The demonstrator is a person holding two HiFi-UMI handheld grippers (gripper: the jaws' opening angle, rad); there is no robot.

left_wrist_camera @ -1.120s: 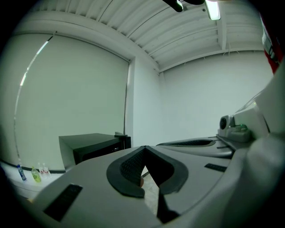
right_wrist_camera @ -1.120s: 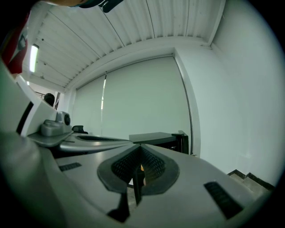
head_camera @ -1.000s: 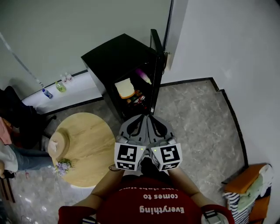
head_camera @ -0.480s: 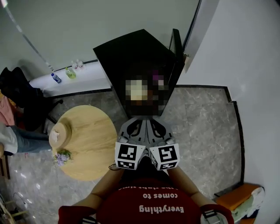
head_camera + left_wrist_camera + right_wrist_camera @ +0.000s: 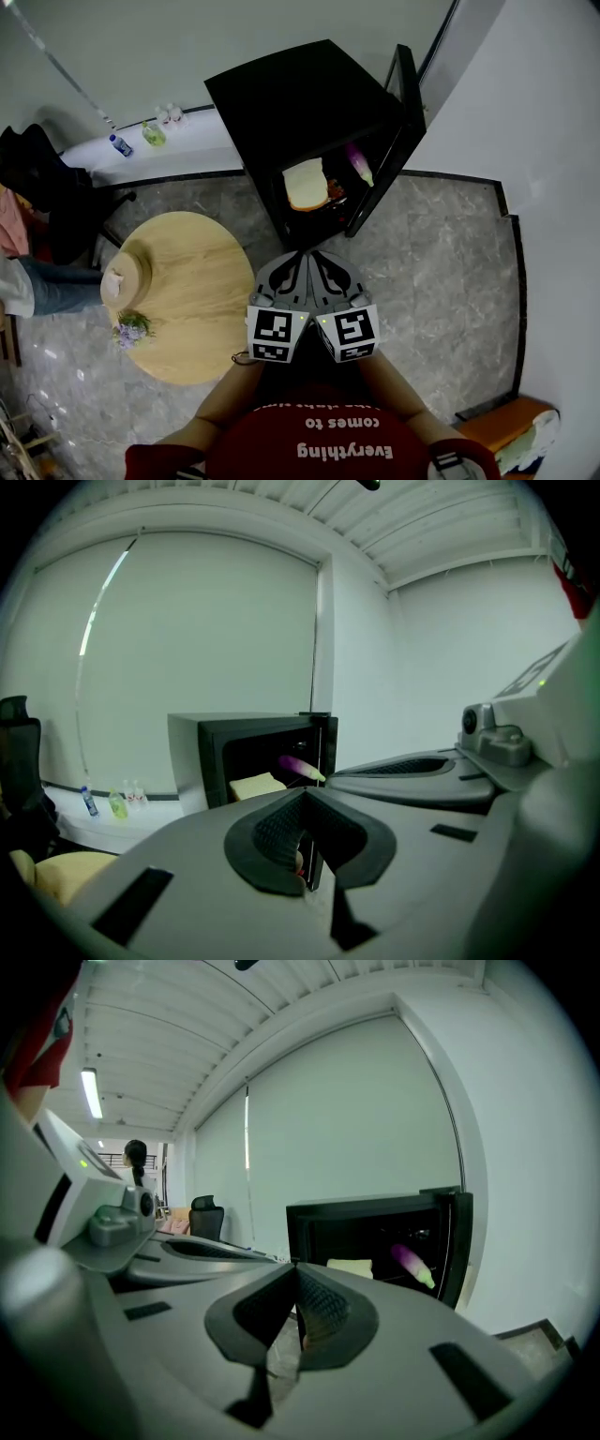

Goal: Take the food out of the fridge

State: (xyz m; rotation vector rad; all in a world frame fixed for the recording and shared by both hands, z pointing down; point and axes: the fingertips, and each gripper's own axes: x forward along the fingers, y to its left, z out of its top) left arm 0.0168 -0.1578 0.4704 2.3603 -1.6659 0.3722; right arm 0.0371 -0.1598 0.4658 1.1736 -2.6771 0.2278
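A black fridge [image 5: 281, 94] stands on the floor ahead with its door [image 5: 398, 131] swung open to the right. Inside lie a slice of bread [image 5: 305, 185], a purple eggplant [image 5: 359, 164] and some small red items [image 5: 335, 193]. My left gripper [image 5: 295, 256] and right gripper [image 5: 317, 254] are held side by side in front of my chest, short of the fridge, both shut and empty. The left gripper view looks past the left gripper [image 5: 302, 792] to the bread [image 5: 257, 785] and eggplant [image 5: 302, 768]. The right gripper view shows the right gripper [image 5: 296, 1267], the bread [image 5: 350, 1267] and the eggplant [image 5: 412, 1265].
A round wooden table [image 5: 187, 309] with a hat and a small bunch of flowers [image 5: 131, 329] stands to the left of me. Small bottles [image 5: 153, 133] sit on a white ledge by the back wall. A black chair [image 5: 42, 178] and a person are at the far left.
In the head view the fridge has slid right and its open front shows more fully. Both grippers stay shut, side by side, and sit slightly lower.
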